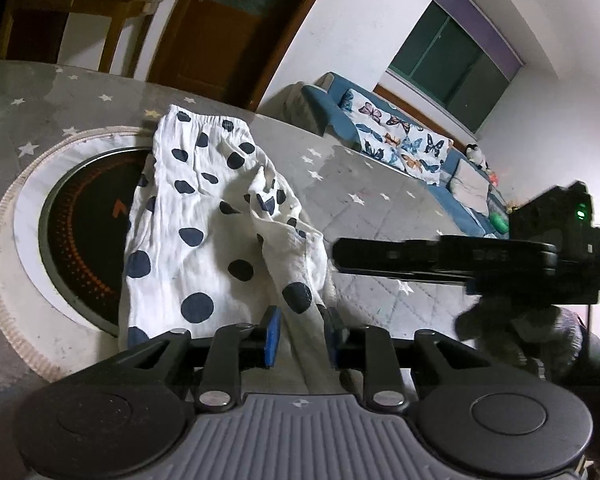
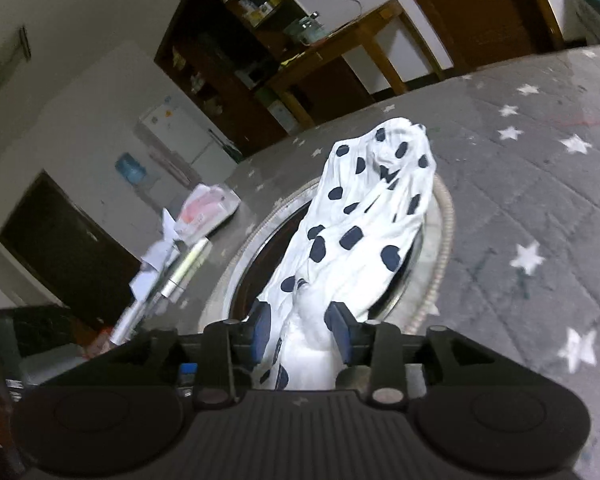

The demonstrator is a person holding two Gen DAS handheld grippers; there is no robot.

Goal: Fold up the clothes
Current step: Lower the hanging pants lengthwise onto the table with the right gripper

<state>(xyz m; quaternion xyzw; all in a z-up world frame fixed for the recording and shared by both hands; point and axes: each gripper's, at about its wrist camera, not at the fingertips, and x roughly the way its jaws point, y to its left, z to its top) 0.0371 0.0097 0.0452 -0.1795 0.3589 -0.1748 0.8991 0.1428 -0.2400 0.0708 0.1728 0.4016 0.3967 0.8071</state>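
Observation:
A white garment with dark blue polka dots (image 1: 204,216) lies stretched over the grey star-patterned table cover (image 1: 380,200), its elastic waistband at the far end. My left gripper (image 1: 300,336) is shut on a bunched part of the garment between its blue pads. My right gripper (image 2: 302,334) is shut on another bunched end of the same garment (image 2: 364,216), which rises away from it. The right gripper also shows in the left wrist view (image 1: 460,256) as a black body at the right, its fingertips hidden.
A round black hotplate with a white ring (image 1: 88,224) is set in the table under the garment. Papers, a plastic bag and a tube (image 2: 196,232) lie at the table's left. A blue sofa (image 1: 420,152), a wooden desk (image 2: 340,52) and shelves stand beyond.

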